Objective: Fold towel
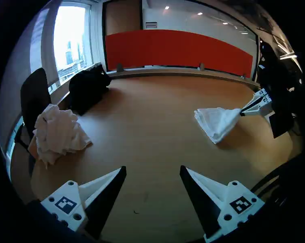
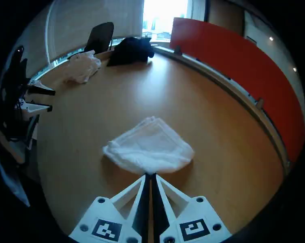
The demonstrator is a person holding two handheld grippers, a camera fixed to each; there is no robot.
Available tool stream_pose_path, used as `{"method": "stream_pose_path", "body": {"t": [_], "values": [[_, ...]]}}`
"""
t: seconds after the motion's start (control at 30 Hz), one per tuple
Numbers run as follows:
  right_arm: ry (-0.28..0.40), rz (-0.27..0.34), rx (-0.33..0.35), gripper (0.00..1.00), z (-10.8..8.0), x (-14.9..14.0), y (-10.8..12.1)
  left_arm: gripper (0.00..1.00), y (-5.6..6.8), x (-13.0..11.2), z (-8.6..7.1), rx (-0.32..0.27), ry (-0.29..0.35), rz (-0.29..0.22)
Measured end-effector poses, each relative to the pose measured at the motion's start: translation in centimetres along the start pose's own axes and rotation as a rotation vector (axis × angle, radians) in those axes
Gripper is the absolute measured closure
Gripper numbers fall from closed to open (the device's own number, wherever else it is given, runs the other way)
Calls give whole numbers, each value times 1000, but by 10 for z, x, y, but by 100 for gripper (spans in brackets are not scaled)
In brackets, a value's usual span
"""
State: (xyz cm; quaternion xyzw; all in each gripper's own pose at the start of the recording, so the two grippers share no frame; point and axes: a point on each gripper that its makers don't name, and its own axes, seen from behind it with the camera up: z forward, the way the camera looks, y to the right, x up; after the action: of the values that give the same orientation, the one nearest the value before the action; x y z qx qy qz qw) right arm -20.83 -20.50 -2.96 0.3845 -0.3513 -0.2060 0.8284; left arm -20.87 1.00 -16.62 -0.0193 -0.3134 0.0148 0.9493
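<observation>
A white folded towel (image 2: 150,148) lies on the wooden table (image 2: 160,93). My right gripper (image 2: 150,175) is shut on its near corner, pinching the cloth between both fingers. The left gripper view has the same towel (image 1: 215,120) at the right, with the right gripper (image 1: 242,112) holding its edge. My left gripper (image 1: 152,173) hovers open over bare wood, its fingers wide apart and well short of the towel. The left gripper (image 2: 51,100) also appears at the far left of the right gripper view.
A crumpled pile of white towels (image 1: 57,133) sits at the table's left edge. A black bag (image 1: 87,87) lies behind it near the window. A dark chair (image 1: 33,99) stands beside the table, and a red partition (image 1: 176,50) runs along the far edge.
</observation>
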Motion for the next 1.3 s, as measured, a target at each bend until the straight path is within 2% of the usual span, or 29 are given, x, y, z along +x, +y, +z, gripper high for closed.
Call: {"method": "stream_pose_path", "body": {"t": [0.27, 0.6, 0.9, 1.3], "values": [[81, -48, -30, 97, -15, 54, 21, 2, 0, 16, 3, -10, 22, 15], [164, -63, -64, 97, -49, 101, 47, 2, -1, 27, 1, -13, 39, 22], [162, -55, -109, 97, -78, 93, 71, 2, 2, 30, -2, -17, 47, 24], [154, -36, -137, 97, -105, 77, 98, 2, 9, 36, 0, -31, 51, 38]]}}
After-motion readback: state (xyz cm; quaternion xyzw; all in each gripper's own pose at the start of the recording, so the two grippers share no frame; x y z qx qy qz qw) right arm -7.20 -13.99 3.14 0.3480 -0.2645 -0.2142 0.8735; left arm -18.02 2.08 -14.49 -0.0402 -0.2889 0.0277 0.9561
